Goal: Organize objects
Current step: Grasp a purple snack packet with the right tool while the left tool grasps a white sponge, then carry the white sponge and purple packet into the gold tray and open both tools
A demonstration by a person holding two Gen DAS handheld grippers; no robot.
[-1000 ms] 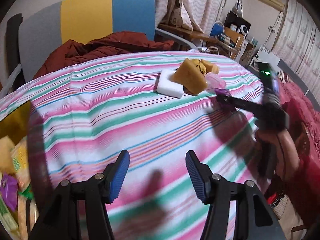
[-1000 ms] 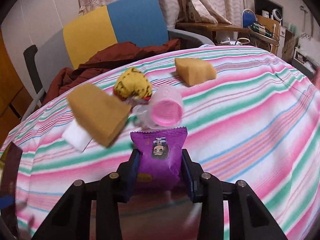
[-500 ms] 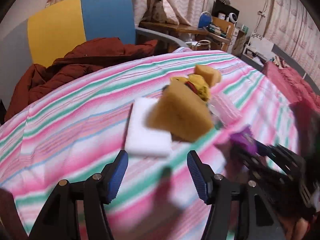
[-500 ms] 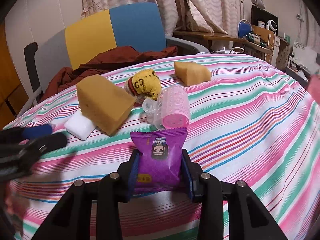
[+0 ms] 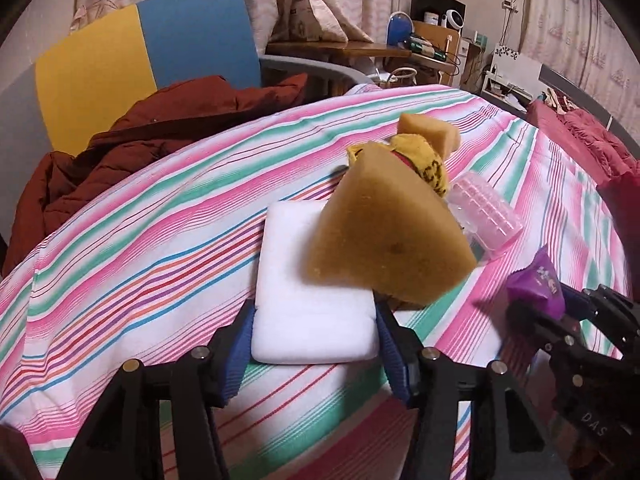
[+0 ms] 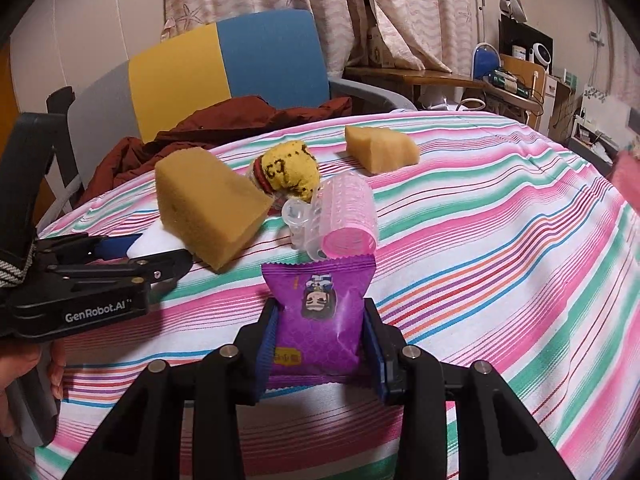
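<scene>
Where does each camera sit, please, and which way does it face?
Left wrist: on the left hand-held gripper, looking down its closing jaws at the white block between them; the right hand-held gripper shows at right.
Right wrist: on the right hand-held gripper, shut on the purple packet; a hand shows at left.
Shared: sponge wedge, pink roller.

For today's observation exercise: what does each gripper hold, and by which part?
The right gripper holds the purple snack packet by its two side edges, low down. The left gripper is closing around the white foam block, flanking its near end.
</scene>
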